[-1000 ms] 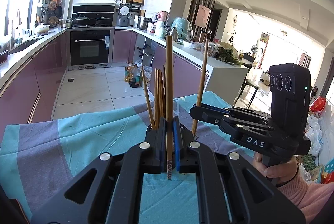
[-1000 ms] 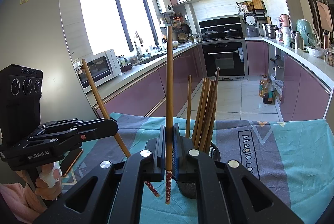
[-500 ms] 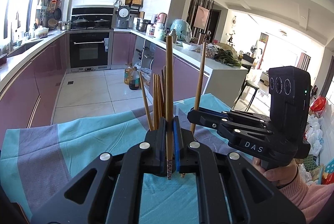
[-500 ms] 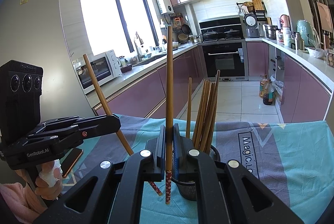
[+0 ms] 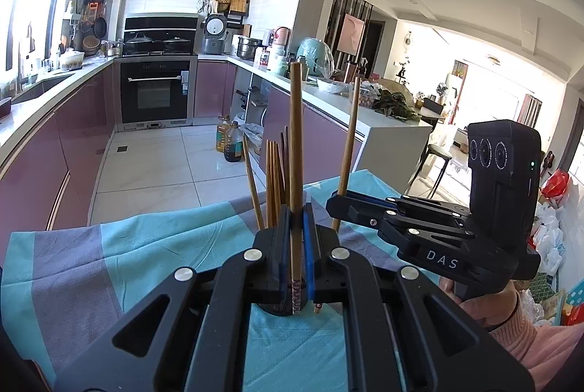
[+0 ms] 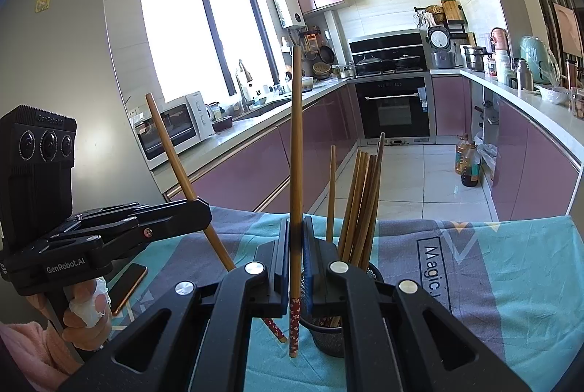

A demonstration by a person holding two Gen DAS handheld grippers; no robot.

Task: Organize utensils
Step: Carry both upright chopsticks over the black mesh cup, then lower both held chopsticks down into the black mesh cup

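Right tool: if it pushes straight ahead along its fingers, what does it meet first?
Probably the mesh holder of chopsticks, just beyond and slightly right of the right tool, which grips its own chopstick. Depth unclear.

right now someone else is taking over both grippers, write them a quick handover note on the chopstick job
Left gripper: shut on one chopstick, held upright, patterned end down.
Right gripper: shut on another chopstick, also upright, patterned end down.
Mesh holder stands on the teal and grey cloth, just beyond and below both grippers.
Done: a bunch of chopsticks already stands in the holder.
Left: lower both held sticks into the holder and release. A phone lies on the cloth by the left gripper.
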